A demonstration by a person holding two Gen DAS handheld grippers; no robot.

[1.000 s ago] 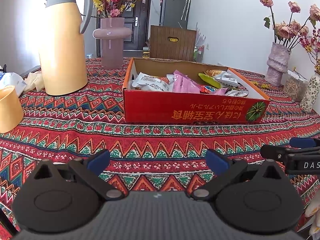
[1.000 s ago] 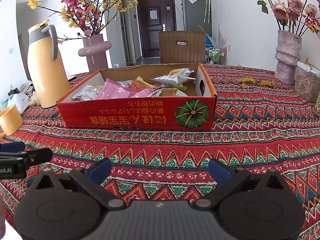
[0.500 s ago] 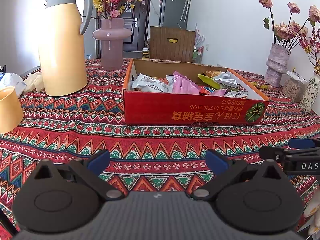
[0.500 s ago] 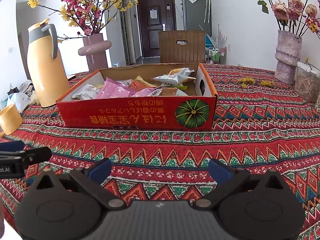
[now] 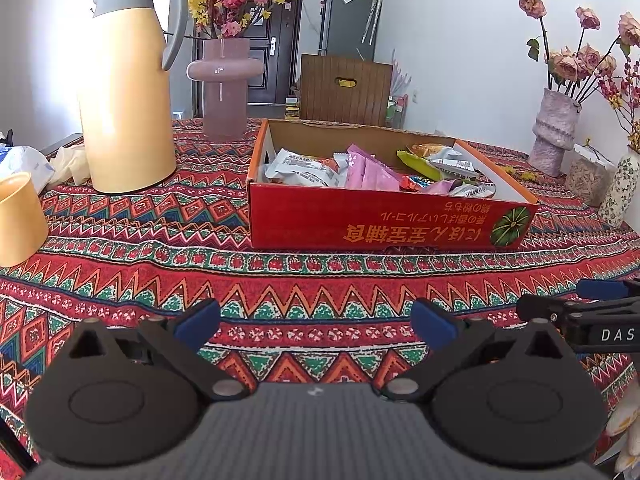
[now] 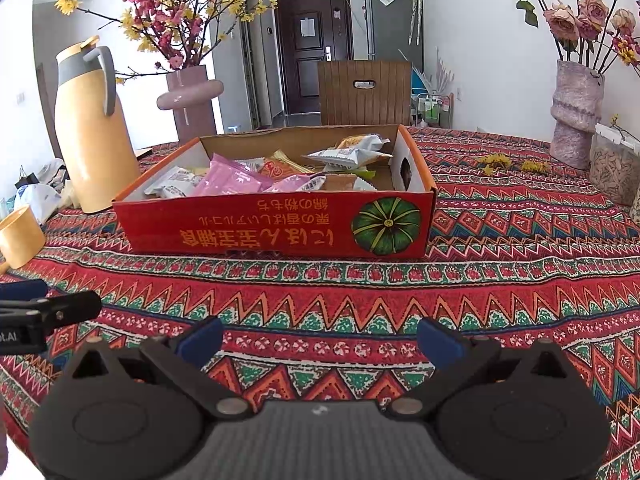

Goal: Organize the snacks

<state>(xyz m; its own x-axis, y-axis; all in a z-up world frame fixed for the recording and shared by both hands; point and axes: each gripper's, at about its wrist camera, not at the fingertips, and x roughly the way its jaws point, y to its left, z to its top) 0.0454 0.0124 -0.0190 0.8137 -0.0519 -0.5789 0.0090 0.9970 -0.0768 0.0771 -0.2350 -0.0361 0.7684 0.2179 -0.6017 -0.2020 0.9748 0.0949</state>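
A shallow red cardboard box (image 5: 384,224) (image 6: 280,228) with a green pumpkin print stands on the patterned tablecloth, in the middle of both views. It holds several snack packets: white ones (image 5: 300,166), pink ones (image 5: 370,172) (image 6: 232,178), a green one (image 5: 420,160) and orange ones (image 6: 280,166). My left gripper (image 5: 316,322) hovers low over the cloth in front of the box, open, nothing between its blue pads. My right gripper (image 6: 320,338) is also open and empty, well short of the box. Each gripper's tip shows at the edge of the other's view.
A tall yellow thermos jug (image 5: 128,92) (image 6: 90,132) and a pink vase with blossoms (image 5: 224,88) stand left of the box. A yellow cup (image 5: 18,218) sits at the far left. Textured vases with roses (image 5: 556,132) (image 6: 576,116) and a jar (image 6: 614,172) stand on the right.
Both views have shifted very slightly; the box, the snacks and both open grippers stay as they were.
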